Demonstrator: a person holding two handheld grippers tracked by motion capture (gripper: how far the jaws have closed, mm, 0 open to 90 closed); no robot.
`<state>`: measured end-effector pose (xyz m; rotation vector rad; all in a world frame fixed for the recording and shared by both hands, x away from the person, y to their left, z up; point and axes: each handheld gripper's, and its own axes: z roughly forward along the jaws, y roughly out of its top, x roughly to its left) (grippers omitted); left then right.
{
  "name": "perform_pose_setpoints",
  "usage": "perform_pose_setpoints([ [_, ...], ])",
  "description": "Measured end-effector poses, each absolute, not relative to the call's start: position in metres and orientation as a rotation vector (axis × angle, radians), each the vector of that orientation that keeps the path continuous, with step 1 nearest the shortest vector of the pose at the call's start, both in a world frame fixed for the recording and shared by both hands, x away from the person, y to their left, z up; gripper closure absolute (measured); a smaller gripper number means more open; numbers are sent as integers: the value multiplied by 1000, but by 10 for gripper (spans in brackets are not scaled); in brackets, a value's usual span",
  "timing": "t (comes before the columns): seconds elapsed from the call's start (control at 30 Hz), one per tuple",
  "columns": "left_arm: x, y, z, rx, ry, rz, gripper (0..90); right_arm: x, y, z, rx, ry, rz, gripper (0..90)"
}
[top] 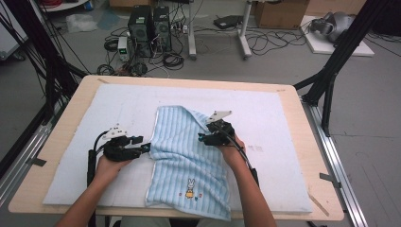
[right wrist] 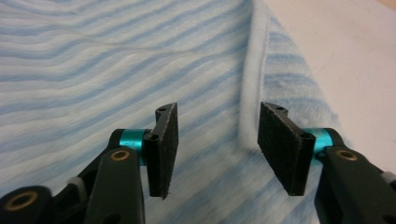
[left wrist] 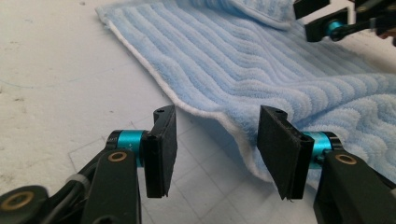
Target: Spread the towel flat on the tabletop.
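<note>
Both grippers, left gripper (left wrist: 212,151) and right gripper (right wrist: 215,149), stand open with nothing pinched, the blue striped terry towel's (top: 184,156) white hem lying between their fingers, apparently lined up for folding.

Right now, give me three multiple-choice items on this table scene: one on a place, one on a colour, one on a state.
1. Where is the left gripper?
A. at the towel's left edge
B. on the bare wood at the far rim
C. over the rabbit picture

2. What colour is the towel?
A. red with dots
B. light blue with stripes
C. plain black

3. How do the right gripper's jaws stand?
A. shut on the towel
B. shut on a cable
C. open over the towel

Answers:
1 A: in the high view its tips sit at the towel's left edge, on the white mat.
2 B: pale blue ribs run across it in all three views.
3 C: the right gripper view shows a clear gap between the pads, with the towel's folded edge beneath, unpinched.
</note>
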<state>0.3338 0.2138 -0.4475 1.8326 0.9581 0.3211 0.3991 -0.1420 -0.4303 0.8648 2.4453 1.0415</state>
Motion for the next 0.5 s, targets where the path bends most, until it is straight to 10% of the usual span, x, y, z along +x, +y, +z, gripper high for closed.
perform_pose_setpoints([
  [0.23,334,216,-446,1820,953,325,479,420,-133,-439,882,2471,938,546],
  [0.37,334,217,-445,1812,948,334,484,424,-130,-436,861,2452,877,803],
  [0.5,333,217,-446,1810,952,334,484,435,-134,-428,897,2378,827,852],
])
